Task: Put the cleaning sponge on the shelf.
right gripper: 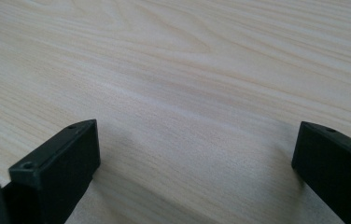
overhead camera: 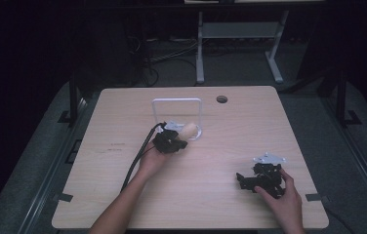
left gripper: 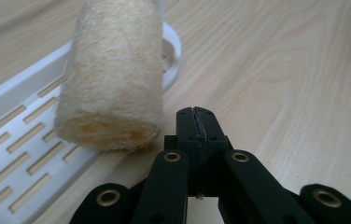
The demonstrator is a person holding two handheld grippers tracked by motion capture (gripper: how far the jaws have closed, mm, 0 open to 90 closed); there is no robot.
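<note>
left gripper (left gripper: 197, 122): jaws clenched together, nothing between, just beside pale fibrous loofah cylinder (left gripper: 113, 74) | loofah rests on white slotted plastic rack (left gripper: 10, 135); slots seen in left gripper view, wire hoop in high view | right gripper (right gripper: 197, 154): jaws released wide over bare light wooden table (right gripper: 187, 70), well apart from rack

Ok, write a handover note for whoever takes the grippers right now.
Left gripper: jaws shut with nothing between them, just beside the loofah roll.
Right gripper: open, empty, low over the bare table, off to the right.
Things: the loofah roll lies on the slotted white rack, one end over its edge; in the high view the rack's white wire frame stands upright behind it.
Done: the loofah appears placed on the rack.
Left: probably just draw the left gripper away, and check the roll sits steady.
</note>
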